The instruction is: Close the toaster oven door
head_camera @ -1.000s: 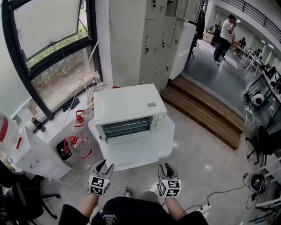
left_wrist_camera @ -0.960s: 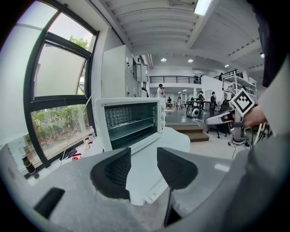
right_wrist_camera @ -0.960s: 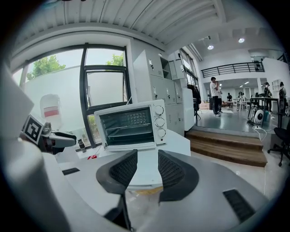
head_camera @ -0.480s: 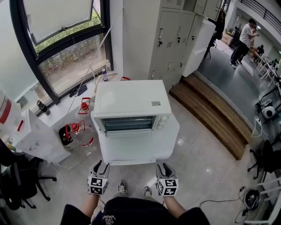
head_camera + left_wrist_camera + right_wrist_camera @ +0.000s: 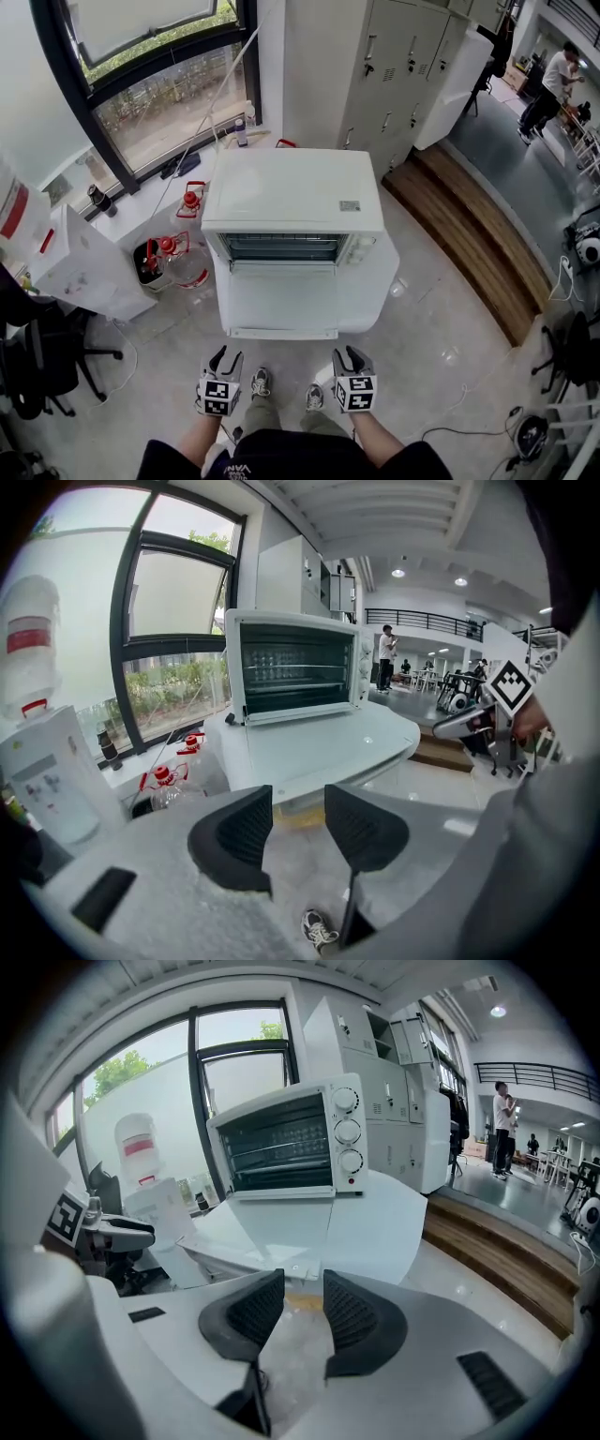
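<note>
Toaster oven (image 5: 292, 192) sits straight ahead on the white worktop (image 5: 370, 291), with its door (image 5: 281, 298) folded flat toward me and the long edge running left-right. My left gripper (image 5: 226, 356) and right gripper (image 5: 348, 356) hover just short of the door's near edge. Both are empty with a narrow gap, and I'd say neither is closer.

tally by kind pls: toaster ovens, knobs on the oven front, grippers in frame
toaster oven: 1
oven knobs: 3
grippers: 2 (left gripper, right gripper, both with fingers apart and nothing between them)
Total: 6
</note>
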{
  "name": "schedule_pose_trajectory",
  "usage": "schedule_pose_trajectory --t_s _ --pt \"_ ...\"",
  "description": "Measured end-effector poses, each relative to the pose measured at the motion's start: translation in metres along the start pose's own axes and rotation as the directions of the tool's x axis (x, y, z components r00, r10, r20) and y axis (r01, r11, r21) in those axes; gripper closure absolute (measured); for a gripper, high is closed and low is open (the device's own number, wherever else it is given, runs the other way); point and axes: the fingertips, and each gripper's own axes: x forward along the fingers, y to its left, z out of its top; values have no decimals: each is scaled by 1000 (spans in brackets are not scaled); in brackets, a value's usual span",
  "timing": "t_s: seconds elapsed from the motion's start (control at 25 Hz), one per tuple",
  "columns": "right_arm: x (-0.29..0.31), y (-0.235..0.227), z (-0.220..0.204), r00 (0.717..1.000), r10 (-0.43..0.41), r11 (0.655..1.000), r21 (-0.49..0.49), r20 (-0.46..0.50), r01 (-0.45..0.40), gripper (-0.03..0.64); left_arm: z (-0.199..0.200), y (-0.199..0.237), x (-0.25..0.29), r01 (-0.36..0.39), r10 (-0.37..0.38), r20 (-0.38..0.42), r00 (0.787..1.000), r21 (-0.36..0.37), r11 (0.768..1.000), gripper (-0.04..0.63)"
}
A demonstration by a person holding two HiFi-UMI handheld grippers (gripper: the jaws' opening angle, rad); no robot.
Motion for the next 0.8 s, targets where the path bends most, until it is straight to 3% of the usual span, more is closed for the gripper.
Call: schedule_pose_trajectory --t_s 0.48,0.8 --pt "66 -2 -38 997 37 999 -27 -65 -39 488 -49 3 47 -41 37 -67 997 -55 998 420" --pt "81 6 -27 996 88 996 26 21 -89 488 -59 5 65 -56 52 -55 997 -87 995 420"
